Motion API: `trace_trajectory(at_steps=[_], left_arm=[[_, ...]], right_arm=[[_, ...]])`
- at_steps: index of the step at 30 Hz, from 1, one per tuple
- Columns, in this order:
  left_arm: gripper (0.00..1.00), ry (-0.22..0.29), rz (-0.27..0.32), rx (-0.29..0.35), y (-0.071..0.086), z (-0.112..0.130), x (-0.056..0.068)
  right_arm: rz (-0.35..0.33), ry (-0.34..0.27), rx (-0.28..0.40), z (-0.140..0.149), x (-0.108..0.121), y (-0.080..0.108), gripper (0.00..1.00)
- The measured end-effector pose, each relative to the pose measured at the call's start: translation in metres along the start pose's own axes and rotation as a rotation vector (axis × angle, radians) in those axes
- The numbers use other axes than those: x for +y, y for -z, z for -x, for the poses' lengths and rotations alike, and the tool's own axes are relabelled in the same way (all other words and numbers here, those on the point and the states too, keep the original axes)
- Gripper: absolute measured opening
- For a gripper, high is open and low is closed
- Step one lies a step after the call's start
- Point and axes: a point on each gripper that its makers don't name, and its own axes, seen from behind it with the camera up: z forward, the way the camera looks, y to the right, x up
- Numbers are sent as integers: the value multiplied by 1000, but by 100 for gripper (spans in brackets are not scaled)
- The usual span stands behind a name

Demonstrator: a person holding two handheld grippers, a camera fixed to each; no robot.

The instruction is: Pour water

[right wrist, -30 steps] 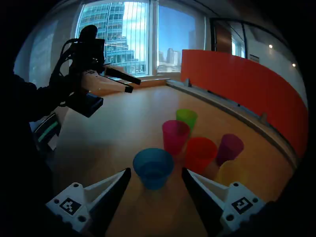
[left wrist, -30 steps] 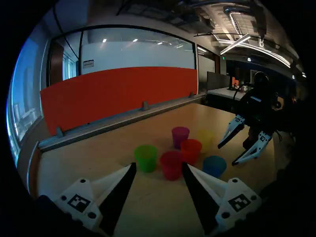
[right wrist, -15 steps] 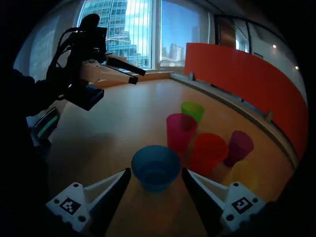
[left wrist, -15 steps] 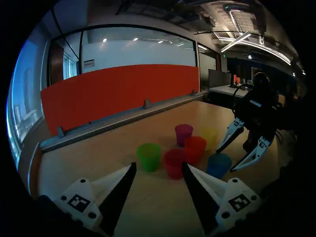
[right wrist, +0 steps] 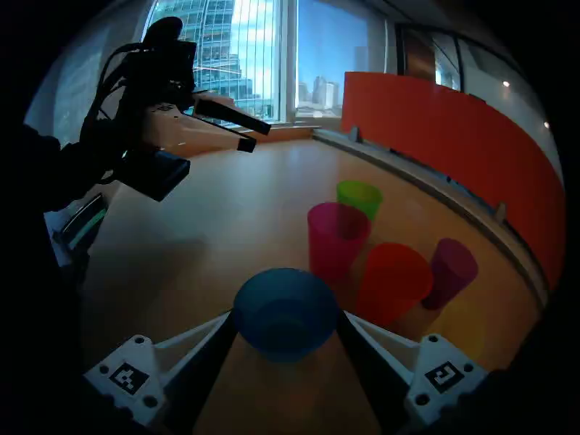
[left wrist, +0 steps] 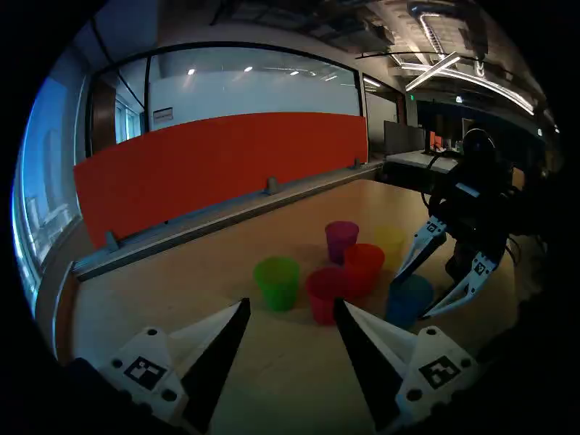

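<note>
Fingers of right gripper (right wrist: 286, 315) are straddling blue cup (right wrist: 284, 330), one on each side of the rim. Jaws are spread wide and not clamping. I cannot tell whether the pads are touching the cup wall or sitting just beside it. Blue cup is standing upright on wooden table (right wrist: 210, 217), nearest of the group, and likely the one to lift and tip. Water inside is too dim to confirm. The side-on approach probably suits a pour: gripping across the wall is leaving the mouth free.

Left gripper (left wrist: 291, 301) is hanging released and empty above the table, touching nothing, and pointing at the cluster from well apart. It is probably waiting, or getting ready to steady a receiving cup.

Beyond blue cup, pink cup (right wrist: 337, 235) and red cup (right wrist: 391, 279) are standing near it, close together. Green cup (right wrist: 359, 197) is sitting behind the pink one, and purple cup (right wrist: 453, 268) and a faint yellow cup (right wrist: 460, 330) are sitting off to the side. All are upright with mouths open. Orange panel (left wrist: 217, 167) is running along the table's far edge.
</note>
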Motion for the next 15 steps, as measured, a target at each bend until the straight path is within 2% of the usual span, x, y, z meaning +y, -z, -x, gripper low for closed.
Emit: trace_trajectory(at_steps=[10,15], left_arm=[[85,-5,-1,-9,-7,5,-2],[85,-5,-4,-13,-9,7,-4]], right_arm=[[-5,5,0,1,1,-8,99],[-9,9,9,-1,1,-11,93]])
